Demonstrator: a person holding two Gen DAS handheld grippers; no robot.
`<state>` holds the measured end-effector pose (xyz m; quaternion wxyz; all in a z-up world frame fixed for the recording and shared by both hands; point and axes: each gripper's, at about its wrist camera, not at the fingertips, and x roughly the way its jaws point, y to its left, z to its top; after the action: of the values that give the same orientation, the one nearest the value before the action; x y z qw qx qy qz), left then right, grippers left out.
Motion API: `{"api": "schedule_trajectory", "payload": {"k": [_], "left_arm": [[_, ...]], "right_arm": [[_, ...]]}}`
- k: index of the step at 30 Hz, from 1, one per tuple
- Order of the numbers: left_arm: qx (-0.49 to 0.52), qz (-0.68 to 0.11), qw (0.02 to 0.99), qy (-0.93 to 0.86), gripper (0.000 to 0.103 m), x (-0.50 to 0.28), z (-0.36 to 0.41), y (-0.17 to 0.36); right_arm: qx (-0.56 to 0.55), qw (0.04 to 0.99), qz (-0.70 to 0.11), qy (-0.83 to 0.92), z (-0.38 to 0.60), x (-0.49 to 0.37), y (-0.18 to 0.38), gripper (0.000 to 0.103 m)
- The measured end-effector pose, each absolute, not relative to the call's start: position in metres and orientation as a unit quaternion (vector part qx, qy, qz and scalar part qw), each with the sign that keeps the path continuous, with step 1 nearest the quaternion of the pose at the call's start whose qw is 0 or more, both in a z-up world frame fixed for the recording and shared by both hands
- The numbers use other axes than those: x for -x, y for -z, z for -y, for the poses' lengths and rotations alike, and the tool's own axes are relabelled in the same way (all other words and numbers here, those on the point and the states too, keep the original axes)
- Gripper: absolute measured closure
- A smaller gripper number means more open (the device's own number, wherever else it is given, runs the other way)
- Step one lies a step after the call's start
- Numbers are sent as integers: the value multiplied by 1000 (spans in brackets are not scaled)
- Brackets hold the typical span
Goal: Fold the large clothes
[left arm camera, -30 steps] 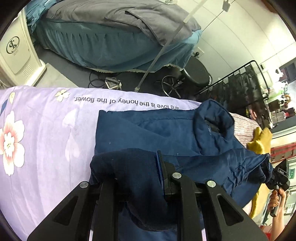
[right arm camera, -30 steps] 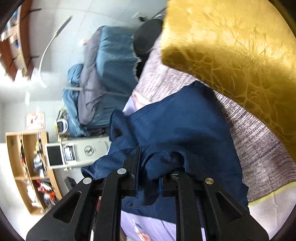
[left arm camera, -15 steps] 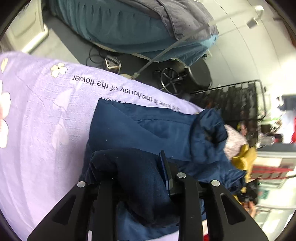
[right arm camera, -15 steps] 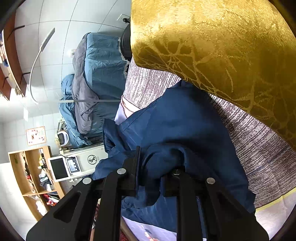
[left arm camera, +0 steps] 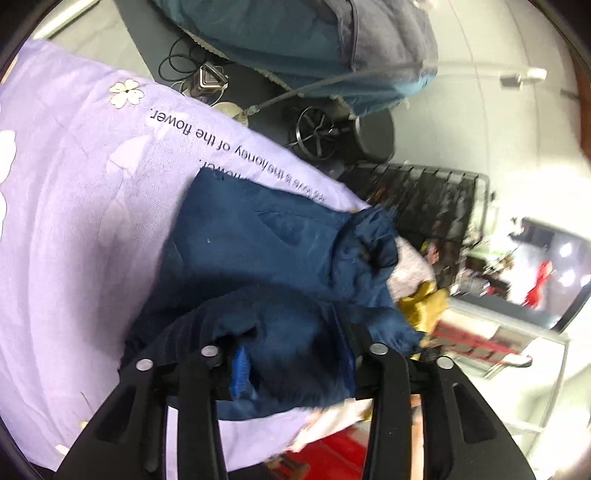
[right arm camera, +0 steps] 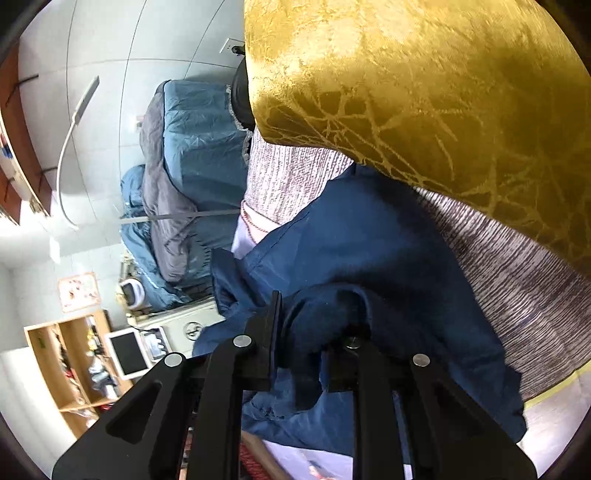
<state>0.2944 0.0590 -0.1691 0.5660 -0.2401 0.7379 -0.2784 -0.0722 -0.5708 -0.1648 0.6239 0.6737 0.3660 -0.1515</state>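
A large navy blue garment (left arm camera: pixel 266 243) lies on a lilac flowered sheet (left arm camera: pixel 74 206) with printed words. My left gripper (left arm camera: pixel 291 354) is shut on a bunched edge of the garment, which hides the fingertips. In the right wrist view the same navy garment (right arm camera: pixel 373 236) spreads over a grey knitted cloth (right arm camera: pixel 524 266). My right gripper (right arm camera: pixel 314 343) is shut on another bunched fold of it, lifted off the surface.
A gold patterned cloth (right arm camera: pixel 424 81) fills the upper right of the right wrist view and shows small in the left wrist view (left arm camera: pixel 424 302). A teal covered bed (left arm camera: pixel 295 33), a black wire rack (left arm camera: pixel 436 206), a stool (left arm camera: pixel 369 136) and wooden shelves (right arm camera: pixel 62 362) stand around.
Both grippers keep their hold on the garment. The left wrist view has swung, so the sheet and garment tilt and shift left. The gold cloth fills more of the right wrist view.
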Motion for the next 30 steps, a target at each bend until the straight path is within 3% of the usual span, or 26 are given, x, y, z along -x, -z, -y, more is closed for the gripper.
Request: {"api": "schedule_trajectory", "payload": {"k": [1, 3, 4, 11, 13, 15, 16, 19, 22, 23, 26, 30], "left_arm": [[253, -730, 572, 275, 58, -298, -68, 165], [243, -696, 629, 247, 35, -305, -90, 146], [226, -680, 660, 227, 17, -306, -98, 137], [74, -609, 758, 223, 15, -248, -85, 112], [25, -580, 777, 243, 15, -214, -65, 117], [-34, -553, 788, 270, 15, -174, -38, 127], [-63, -543, 789, 280, 15, -156, -25, 134], [-121, -528, 787, 295, 15, -122, 4, 154], [-163, -513, 789, 295, 15, -107, 27, 169], [-178, -510, 790, 290, 15, -105, 33, 175], [-179, -511, 793, 280, 15, -102, 44, 181], [-173, -508, 797, 277, 15, -94, 44, 179]], "right_arm": [[-669, 627, -368, 154, 571, 72, 165, 85], [-665, 628, -372, 159, 570, 72, 166, 85], [-665, 628, -371, 158, 569, 72, 167, 84], [-661, 632, -367, 172, 560, 72, 144, 77], [-673, 632, -349, 163, 557, 77, 135, 68], [-713, 618, -298, 143, 560, 88, 129, 41], [-732, 610, -269, 144, 563, 96, 126, 34], [-727, 628, -216, 173, 576, 116, 99, 33], [-563, 745, -301, 192, 561, 92, 47, 32], [-493, 779, -343, 178, 544, 75, 36, 27], [-346, 827, -432, 103, 484, 25, 31, 25], [-259, 835, -485, 9, 408, -45, 53, 25]]}}
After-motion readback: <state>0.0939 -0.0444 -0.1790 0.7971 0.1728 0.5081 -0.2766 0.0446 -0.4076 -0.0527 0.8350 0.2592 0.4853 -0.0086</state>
